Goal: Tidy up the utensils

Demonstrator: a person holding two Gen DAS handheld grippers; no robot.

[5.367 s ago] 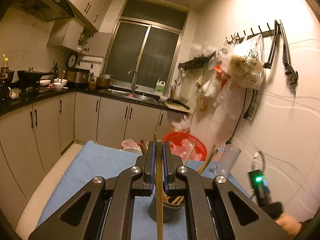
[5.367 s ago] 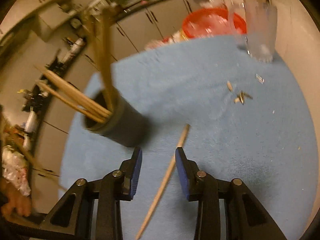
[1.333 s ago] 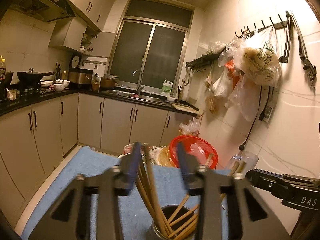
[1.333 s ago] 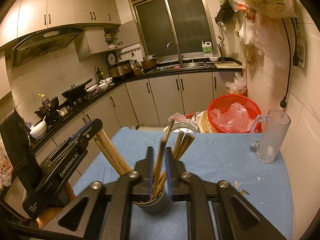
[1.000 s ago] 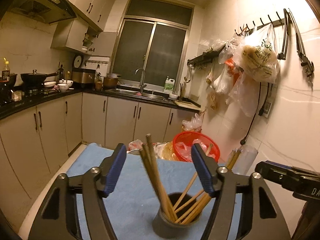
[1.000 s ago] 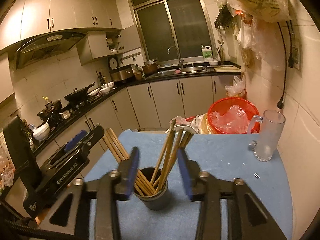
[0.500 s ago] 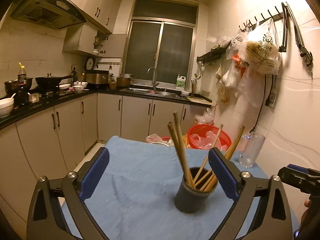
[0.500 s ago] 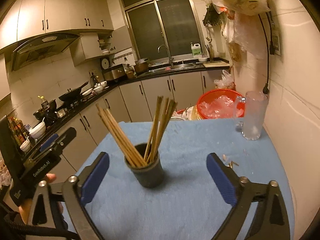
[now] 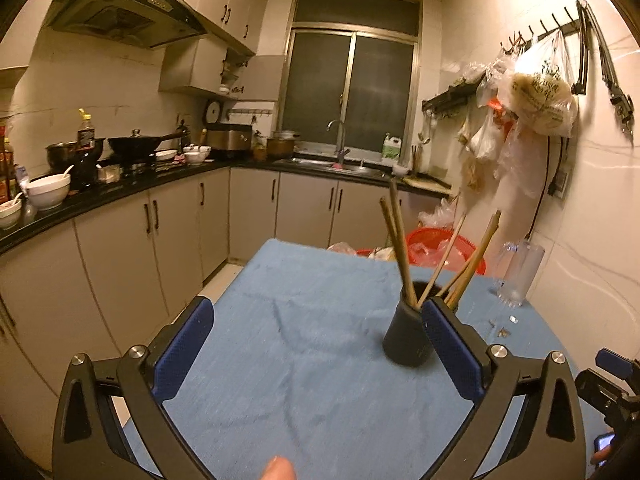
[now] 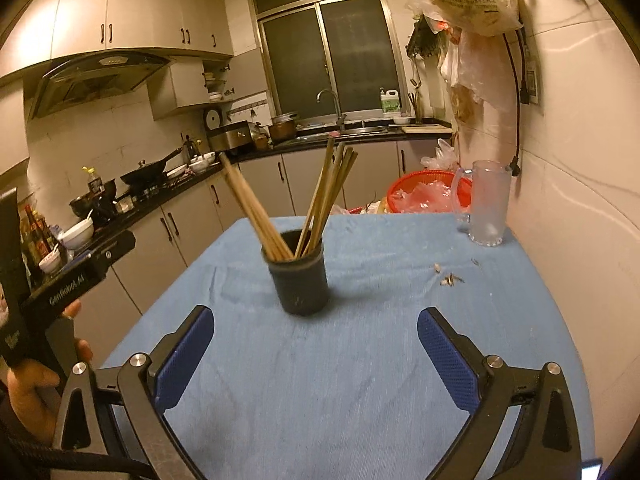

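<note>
A dark round holder stands upright on the blue tablecloth, with several wooden chopsticks leaning out of it. In the left wrist view the holder sits just left of my right finger pad, chopsticks fanning upward. My left gripper is wide open and empty, held back over the near table. My right gripper is also wide open and empty, the holder beyond its fingertips. The left gripper body shows at the left of the right wrist view.
A clear glass mug stands at the table's far right by the wall. Small scraps lie near it. A red basket sits beyond the table. Kitchen cabinets run along the left. Bags hang on the right wall.
Both grippers let their chopsticks go into the holder, opened wide and drew back from it. No chopstick lies on the cloth now.
</note>
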